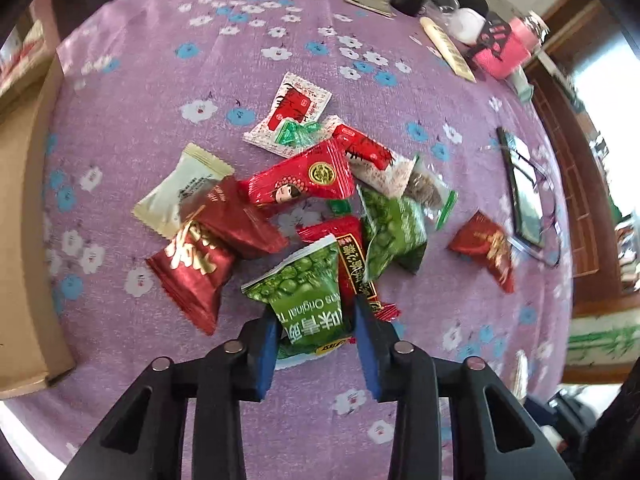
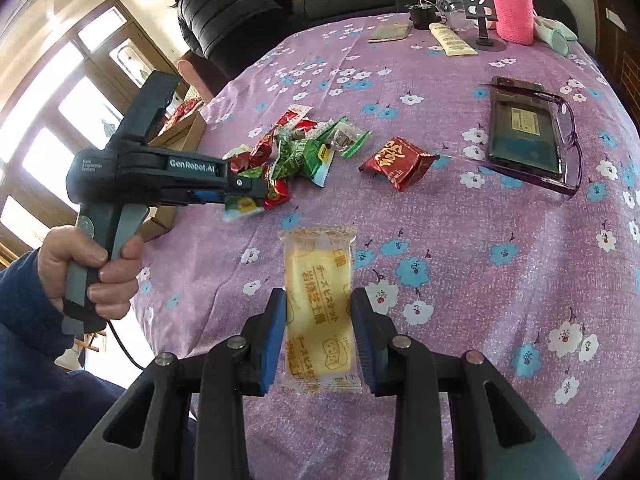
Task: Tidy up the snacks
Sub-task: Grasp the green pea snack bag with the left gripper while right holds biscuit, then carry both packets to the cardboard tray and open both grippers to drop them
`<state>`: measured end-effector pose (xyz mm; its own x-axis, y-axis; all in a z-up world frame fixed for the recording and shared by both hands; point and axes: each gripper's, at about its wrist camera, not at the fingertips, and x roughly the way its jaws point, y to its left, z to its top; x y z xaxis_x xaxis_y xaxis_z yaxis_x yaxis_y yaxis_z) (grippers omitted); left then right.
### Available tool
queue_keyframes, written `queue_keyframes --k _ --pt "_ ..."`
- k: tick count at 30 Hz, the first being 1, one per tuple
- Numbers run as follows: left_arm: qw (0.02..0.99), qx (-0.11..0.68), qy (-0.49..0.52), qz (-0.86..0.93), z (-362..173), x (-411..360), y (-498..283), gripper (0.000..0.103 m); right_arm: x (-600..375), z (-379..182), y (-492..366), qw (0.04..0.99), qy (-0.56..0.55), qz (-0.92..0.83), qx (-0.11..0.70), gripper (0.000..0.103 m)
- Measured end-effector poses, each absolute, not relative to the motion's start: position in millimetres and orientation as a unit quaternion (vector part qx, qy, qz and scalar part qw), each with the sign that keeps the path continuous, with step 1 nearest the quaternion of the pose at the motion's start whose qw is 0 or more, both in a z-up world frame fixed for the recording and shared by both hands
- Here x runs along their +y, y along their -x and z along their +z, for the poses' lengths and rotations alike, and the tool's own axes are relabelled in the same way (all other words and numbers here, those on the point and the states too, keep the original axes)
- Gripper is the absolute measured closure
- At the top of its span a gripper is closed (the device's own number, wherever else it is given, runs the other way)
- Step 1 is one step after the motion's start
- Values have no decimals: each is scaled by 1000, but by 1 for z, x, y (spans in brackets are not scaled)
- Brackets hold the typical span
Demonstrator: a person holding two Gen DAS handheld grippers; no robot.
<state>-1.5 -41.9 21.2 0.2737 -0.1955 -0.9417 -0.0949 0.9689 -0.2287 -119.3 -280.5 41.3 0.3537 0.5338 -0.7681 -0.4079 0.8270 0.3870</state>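
Left claw [image 1: 316,320] is clamped on the near end of a green pea packet [image 1: 304,280], blue pads pressing both sides, taken at the near edge of the snack pile [image 1: 304,200] where that packet lies on top and nothing need be dug out. Pile sits mid-table on the purple flowered cloth [image 1: 140,80]: red, green and cream wrappers overlapping, one dark red packet [image 1: 486,248] lying apart toward the phone [image 1: 524,188] and glasses [image 2: 560,136]. Cardboard box [image 1: 24,240] stands at the table's left edge, just beside the pile; likely the place sorted snacks go, though its inside is hidden. Right claw [image 2: 319,340] grips a yellow cheese biscuit packet [image 2: 320,300] across its narrow width, long axis pointing away, held clear above bare cloth near the table's front edge, seemingly parked out of the other hand's way. A hand [image 2: 100,276] squeezes the left tool's handle. Bottle, cup and tube crowd the far edge, well apart from the snacks.
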Motion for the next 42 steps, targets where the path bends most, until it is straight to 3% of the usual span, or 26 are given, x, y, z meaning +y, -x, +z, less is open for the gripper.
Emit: queue_keyframes --k 1,9,18,28,42 --pt "790 601 114 -32 21 -43 4 77 -280 41 119 819 -67 289 491 71" --pt "791 602 83 -70 23 -47 41 77 -269 34 120 813 -85 294 495 71" --pt "824 540 30 -172 50 -35 44 77 -237 55 121 844 -88 229 476 71" --pt "859 483 50 -162 84 75 55 77 -131 68 126 840 -38 251 479 71" --pt "875 470 115 -24 80 236 78 77 49 84 82 795 15 372 478 71"
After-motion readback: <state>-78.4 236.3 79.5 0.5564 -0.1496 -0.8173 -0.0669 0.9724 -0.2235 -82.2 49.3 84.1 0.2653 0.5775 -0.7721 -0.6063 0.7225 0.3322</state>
